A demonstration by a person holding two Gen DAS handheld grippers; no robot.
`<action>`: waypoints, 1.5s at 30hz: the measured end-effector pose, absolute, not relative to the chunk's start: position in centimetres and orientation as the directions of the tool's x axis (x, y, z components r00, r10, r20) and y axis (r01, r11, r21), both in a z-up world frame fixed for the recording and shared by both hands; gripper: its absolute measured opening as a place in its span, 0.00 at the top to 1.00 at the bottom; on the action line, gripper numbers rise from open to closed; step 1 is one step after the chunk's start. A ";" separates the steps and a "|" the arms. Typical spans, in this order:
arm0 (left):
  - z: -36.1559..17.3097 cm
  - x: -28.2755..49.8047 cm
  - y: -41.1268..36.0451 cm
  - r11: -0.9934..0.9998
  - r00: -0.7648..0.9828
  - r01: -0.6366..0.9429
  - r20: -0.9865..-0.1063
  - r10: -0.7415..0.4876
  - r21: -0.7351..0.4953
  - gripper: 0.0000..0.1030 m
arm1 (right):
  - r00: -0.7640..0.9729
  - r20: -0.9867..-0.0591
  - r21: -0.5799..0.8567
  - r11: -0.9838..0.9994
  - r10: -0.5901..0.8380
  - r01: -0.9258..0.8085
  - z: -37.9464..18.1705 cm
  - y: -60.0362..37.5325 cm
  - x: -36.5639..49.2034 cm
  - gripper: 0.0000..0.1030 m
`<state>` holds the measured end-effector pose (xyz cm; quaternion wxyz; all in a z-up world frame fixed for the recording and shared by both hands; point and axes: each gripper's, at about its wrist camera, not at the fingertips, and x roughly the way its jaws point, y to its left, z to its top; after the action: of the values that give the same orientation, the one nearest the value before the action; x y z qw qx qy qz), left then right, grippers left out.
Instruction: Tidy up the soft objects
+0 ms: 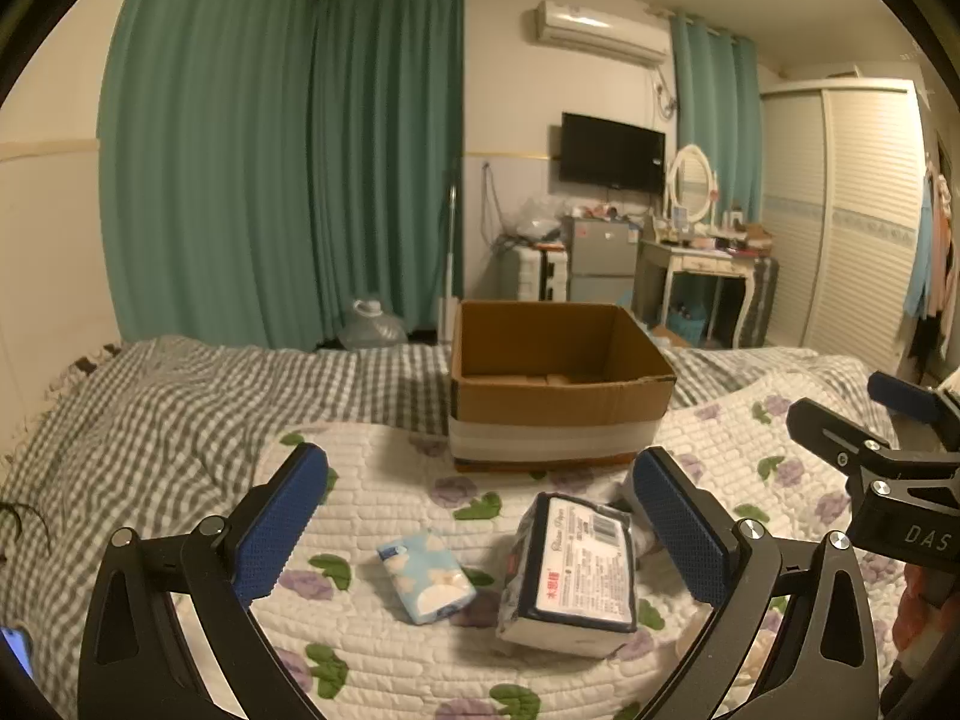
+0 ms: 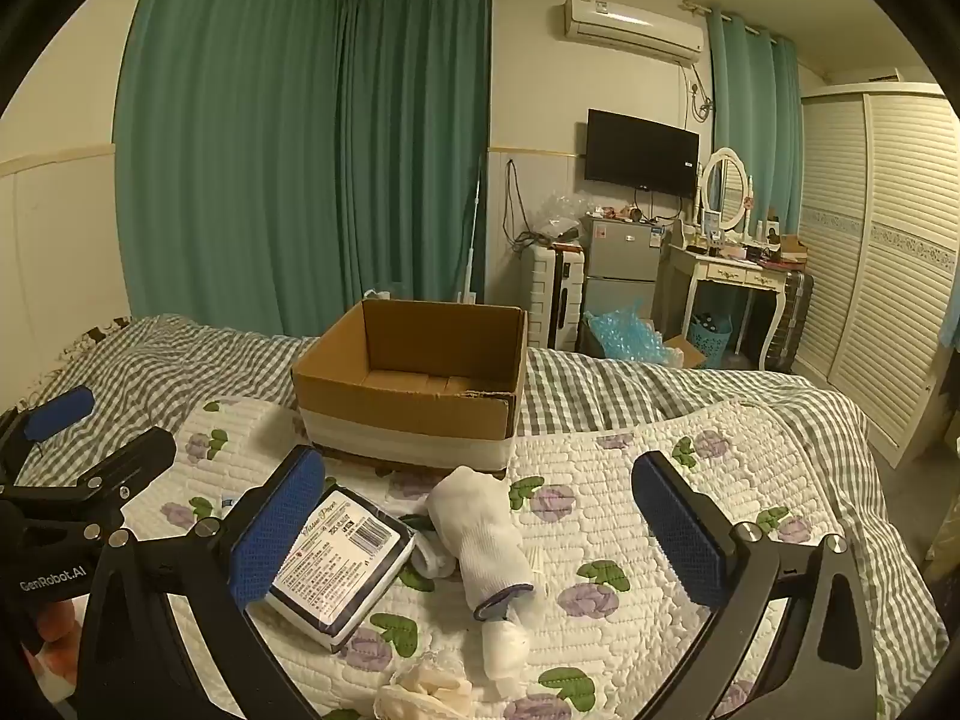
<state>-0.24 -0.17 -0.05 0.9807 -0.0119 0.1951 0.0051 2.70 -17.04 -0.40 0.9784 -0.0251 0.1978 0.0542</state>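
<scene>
With both the left gripper (image 1: 480, 516) and right gripper (image 2: 480, 516) spread wide and holding nothing, a good first grasp probably means straddling the near tissue pack (image 1: 570, 576) across its short sides before lifting it to the far cardboard box (image 1: 558, 384).

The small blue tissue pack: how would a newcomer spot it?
Start at the cardboard box on the bed; nearer lies the floral quilt. On it, left of the large dark-edged tissue pack, lies the small blue tissue pack, alone cloud-patterned.

Matt brown cardboard box (image 1: 558, 396), glossy plastic-wrapped tissue pack (image 1: 576, 576), puffy quilted cloth bedspread (image 2: 630, 516).
</scene>
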 end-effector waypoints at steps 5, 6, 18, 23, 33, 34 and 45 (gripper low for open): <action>-0.1 -0.1 -0.2 1.000 0.923 -0.015 -0.384 0.005 -0.022 0.00 | 0.916 -0.391 -0.026 0.993 0.096 -0.115 -0.3 -17.3 2.4 0.00; -0.1 -0.1 -0.1 1.000 0.923 -0.015 -0.385 0.005 -0.022 0.00 | 0.915 -0.393 -0.028 0.993 0.096 -0.116 -0.4 -17.0 2.8 0.00; 0.0 -0.1 -0.1 1.000 0.923 -0.015 -0.385 0.005 -0.022 0.00 | 0.914 -0.394 -0.030 0.993 0.094 -0.115 -0.5 -17.0 2.7 0.00; 0.0 -0.1 -0.1 1.000 0.923 -0.015 -0.385 0.005 -0.022 0.00 | 0.914 -0.394 -0.030 0.993 0.092 -0.113 -0.6 -17.1 2.8 0.00; -0.1 -0.2 -0.1 1.000 0.922 -0.010 -0.387 0.000 -0.025 0.00 | 0.914 -0.395 -0.031 0.993 0.092 -0.113 -0.6 -17.0 2.8 0.00; -0.1 -0.2 -0.1 1.000 0.922 -0.010 -0.387 0.000 -0.025 0.00 | 0.914 -0.395 -0.032 0.993 0.091 -0.112 -0.6 -17.0 2.8 0.00; -0.1 -0.2 -0.1 1.000 0.922 -0.011 -0.387 0.000 -0.026 0.00 | 0.914 -0.395 -0.033 0.993 0.089 -0.111 -0.8 -17.1 2.8 0.00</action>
<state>-0.25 -0.13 -0.14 0.9802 -0.0137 0.1973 0.0028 2.80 -17.11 -0.82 0.9780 -0.0274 0.2005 0.0513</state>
